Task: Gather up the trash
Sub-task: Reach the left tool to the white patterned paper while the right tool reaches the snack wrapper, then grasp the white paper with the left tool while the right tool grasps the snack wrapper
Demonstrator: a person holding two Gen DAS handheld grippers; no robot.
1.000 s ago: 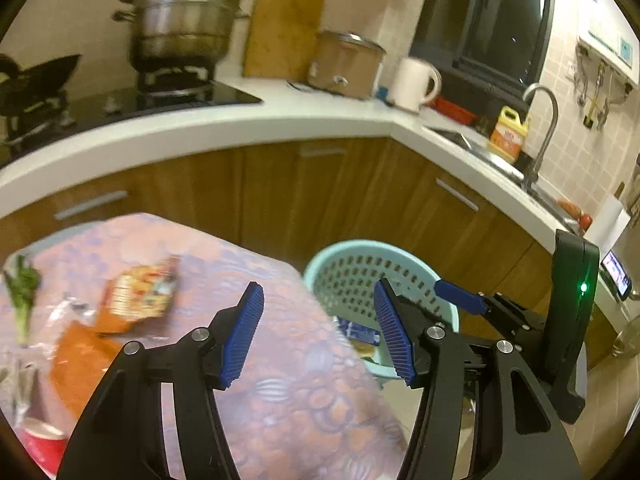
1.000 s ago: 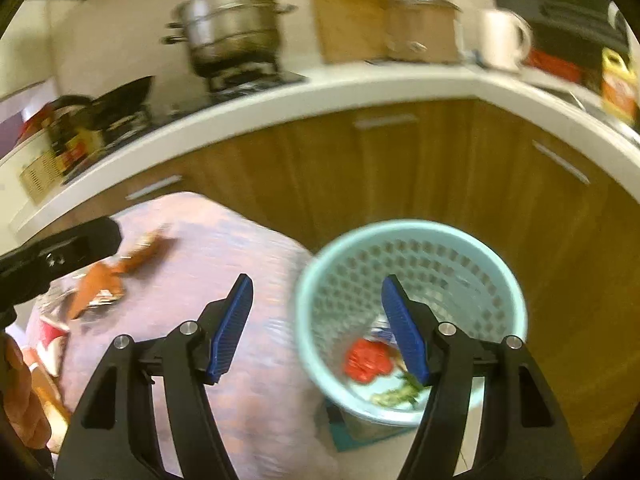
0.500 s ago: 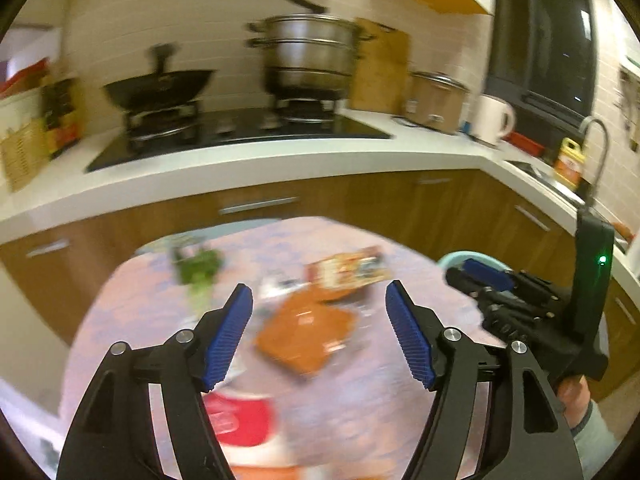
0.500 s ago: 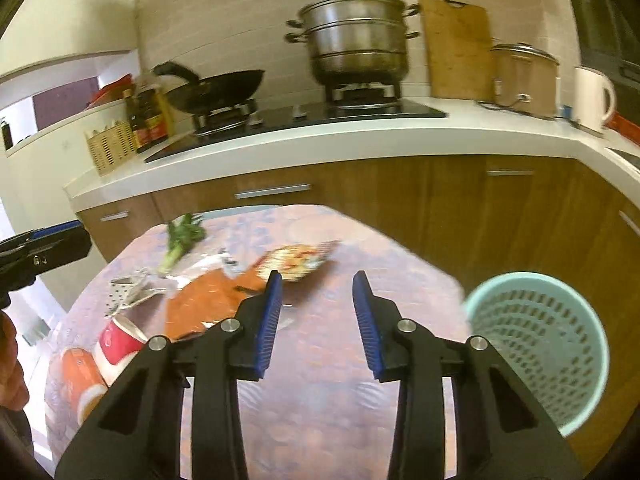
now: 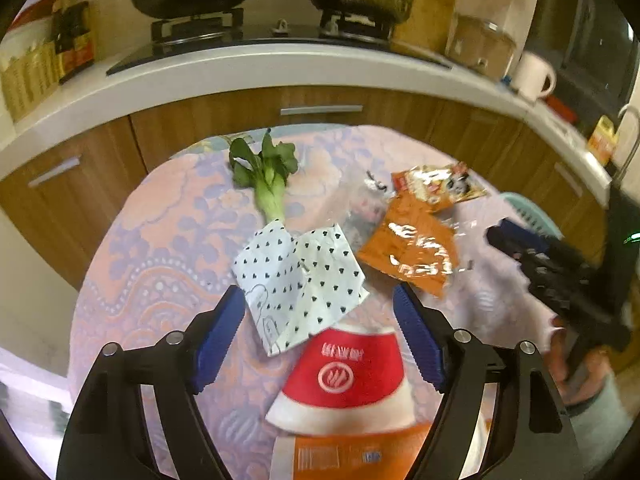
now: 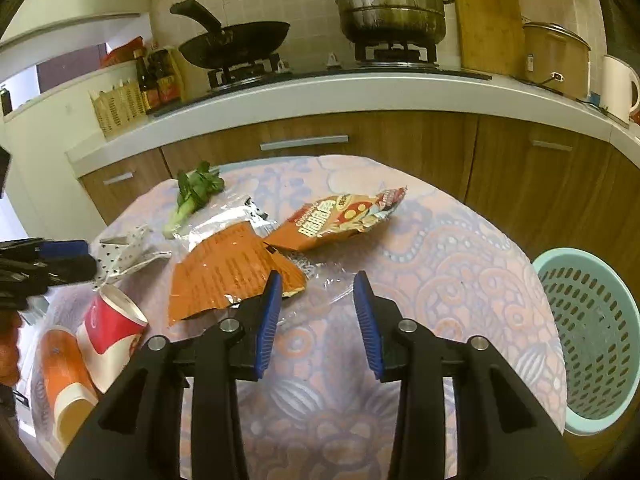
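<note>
The round desk (image 6: 460, 240) with its patterned cloth lies under both claws, where a second ago they faced the basket (image 6: 592, 340), now off to the right claw's (image 6: 316, 312) right. That claw is spread, empty, the orange wrapper (image 6: 224, 276) just left of its tips. The left claw (image 5: 320, 336), spread wide, frames a dotted paper (image 5: 296, 280) and red cup (image 5: 348, 372). The cup's lower end is blurred.

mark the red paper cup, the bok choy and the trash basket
red paper cup (image 5: 341, 372): left wrist view, on its red band.
bok choy (image 5: 269, 178): left wrist view, on the stem under the leaves.
trash basket (image 6: 588, 340): right wrist view, on its perforated inner wall.
</note>
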